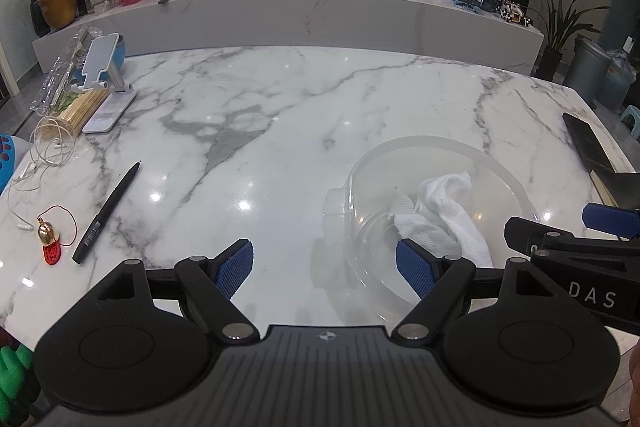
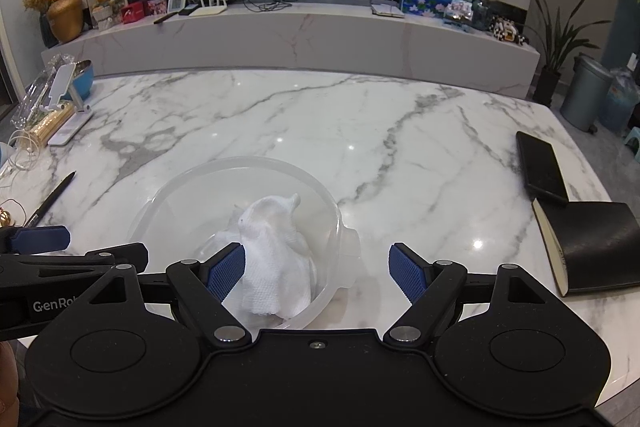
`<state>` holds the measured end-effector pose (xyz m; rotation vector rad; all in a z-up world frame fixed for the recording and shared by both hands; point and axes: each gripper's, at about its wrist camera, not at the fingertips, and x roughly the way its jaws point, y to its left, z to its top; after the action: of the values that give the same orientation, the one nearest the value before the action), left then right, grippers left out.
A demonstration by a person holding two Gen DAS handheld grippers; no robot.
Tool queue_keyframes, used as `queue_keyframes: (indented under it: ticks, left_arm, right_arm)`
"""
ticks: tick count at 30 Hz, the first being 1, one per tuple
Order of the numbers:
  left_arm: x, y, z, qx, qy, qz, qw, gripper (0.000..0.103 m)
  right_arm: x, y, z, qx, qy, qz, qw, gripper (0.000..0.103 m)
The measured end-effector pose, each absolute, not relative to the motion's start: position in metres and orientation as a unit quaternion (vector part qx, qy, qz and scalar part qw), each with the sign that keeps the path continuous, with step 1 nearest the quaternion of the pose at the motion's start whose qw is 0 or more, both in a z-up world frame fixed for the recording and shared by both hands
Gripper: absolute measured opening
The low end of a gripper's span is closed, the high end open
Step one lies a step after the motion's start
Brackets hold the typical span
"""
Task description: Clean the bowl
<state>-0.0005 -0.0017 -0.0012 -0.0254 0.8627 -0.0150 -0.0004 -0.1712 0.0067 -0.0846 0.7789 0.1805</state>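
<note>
A clear plastic bowl [image 1: 496,167] [image 2: 188,183] stands on the white marble table [image 1: 280,107] [image 2: 360,131]. A crumpled white cloth [image 1: 444,211] [image 2: 276,243] lies inside it. My left gripper [image 1: 325,269] hovers open just left of the bowl, its right pad in front of the bowl's near wall. My right gripper [image 2: 316,271] hangs open over the bowl's near right rim, with its left pad in front of the cloth. Neither gripper holds anything. Each gripper's black body shows at the edge of the other's view.
A black pen [image 1: 106,213] [image 2: 52,201], a gold charm on a red cord [image 1: 48,235] and white earphones [image 1: 48,147] lie at the left. A phone stand [image 1: 106,83] [image 2: 66,103] is at far left. A black phone [image 2: 540,167] and notebook [image 2: 596,247] lie right.
</note>
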Motion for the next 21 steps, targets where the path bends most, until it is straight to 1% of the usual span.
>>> queue_keyframes:
  ticks: [21]
  left_arm:
    - [0.0013,-0.0040,-0.0026,-0.008,0.419,-0.006,0.908,0.078]
  right_arm:
    - [-0.0008,-0.1709,0.0063,-0.043,0.379,0.088,0.920,0.077]
